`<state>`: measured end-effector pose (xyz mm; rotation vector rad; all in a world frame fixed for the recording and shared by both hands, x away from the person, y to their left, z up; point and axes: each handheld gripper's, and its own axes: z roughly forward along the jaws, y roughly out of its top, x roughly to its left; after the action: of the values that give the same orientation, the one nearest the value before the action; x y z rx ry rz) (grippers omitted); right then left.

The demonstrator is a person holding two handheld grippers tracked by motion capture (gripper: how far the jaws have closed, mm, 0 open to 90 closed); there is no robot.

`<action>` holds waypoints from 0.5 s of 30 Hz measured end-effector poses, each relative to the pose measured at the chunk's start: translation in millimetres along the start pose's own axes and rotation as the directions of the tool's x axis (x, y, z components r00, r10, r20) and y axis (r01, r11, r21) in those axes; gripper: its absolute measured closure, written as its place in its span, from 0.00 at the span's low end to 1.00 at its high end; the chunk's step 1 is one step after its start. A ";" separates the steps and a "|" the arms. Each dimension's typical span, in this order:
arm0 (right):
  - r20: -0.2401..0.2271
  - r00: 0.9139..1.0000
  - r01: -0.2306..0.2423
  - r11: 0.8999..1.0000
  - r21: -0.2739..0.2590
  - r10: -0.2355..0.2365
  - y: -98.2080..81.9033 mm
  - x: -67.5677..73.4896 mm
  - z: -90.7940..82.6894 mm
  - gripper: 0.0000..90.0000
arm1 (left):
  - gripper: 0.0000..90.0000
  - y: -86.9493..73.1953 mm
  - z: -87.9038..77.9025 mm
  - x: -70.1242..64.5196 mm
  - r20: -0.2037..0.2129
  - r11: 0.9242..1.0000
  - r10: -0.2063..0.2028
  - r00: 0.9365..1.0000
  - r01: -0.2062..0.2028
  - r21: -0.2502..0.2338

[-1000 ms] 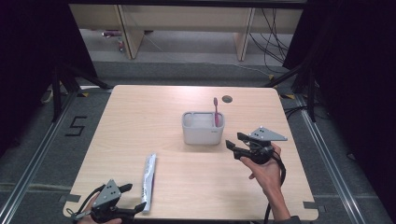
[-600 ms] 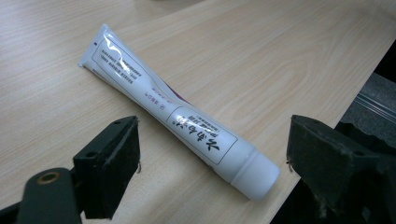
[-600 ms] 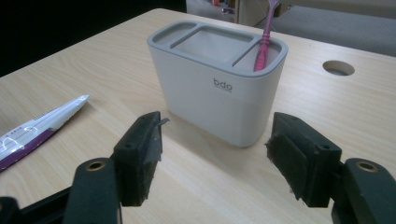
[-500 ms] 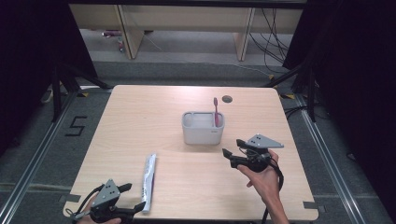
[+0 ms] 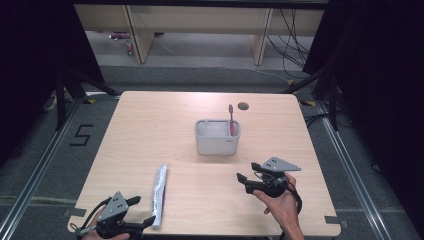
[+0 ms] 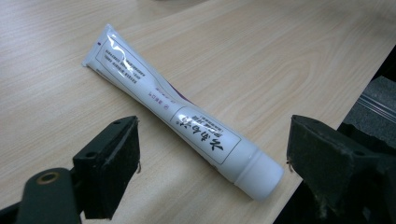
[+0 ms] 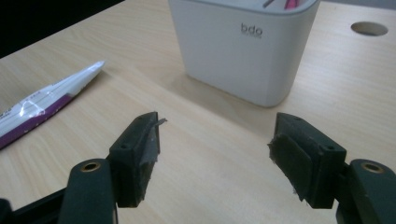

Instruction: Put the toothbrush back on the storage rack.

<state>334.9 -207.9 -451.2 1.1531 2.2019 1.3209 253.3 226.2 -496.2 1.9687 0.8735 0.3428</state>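
The table (image 5: 150, 130) is pale wood-grain laminate, smooth and matt. The tube (image 6: 177, 116) is glossy white plastic. The holder (image 7: 243, 46) is matt white plastic. The black jaws carry rough, frayed pads (image 7: 287, 161).

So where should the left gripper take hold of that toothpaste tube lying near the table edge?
Best at the round shoulder just behind the cap, pinching across its width. The toothpaste tube lies flat with its cap toward the table edge, between the left gripper's open jaws; that end looks firm, while the crimped tail is thin.
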 end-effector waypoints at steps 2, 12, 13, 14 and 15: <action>-0.007 1.000 0.011 1.000 -0.003 -0.011 -4.4 0.0 0.9 0.36 | 0.19 0.0 0.1 -0.3 0.000 1.000 0.001 1.000 -0.001 0.001; -0.029 0.999 -0.013 0.999 0.039 0.015 -15.9 12.8 -0.4 0.33 | 0.19 1.9 2.5 -0.7 0.001 1.000 0.003 1.000 -0.003 0.007; -0.030 1.000 0.010 1.000 0.029 -0.009 -17.0 11.6 1.0 0.33 | 0.19 1.7 2.3 0.2 -0.002 1.000 0.009 1.000 -0.009 0.015; -0.019 1.000 0.015 0.999 0.049 -0.014 -18.0 12.2 -0.2 0.32 | 0.19 1.7 2.3 0.2 -0.002 1.000 0.009 1.000 -0.009 0.015; -0.029 1.000 0.015 0.998 0.063 -0.013 -20.1 12.3 0.7 0.32 | 0.19 1.2 3.0 0.1 -0.003 1.000 -0.001 1.000 0.001 0.013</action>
<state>318.2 -202.9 -467.0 1.1461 2.2830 1.2778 255.6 224.0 -496.9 1.9801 0.8806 0.3400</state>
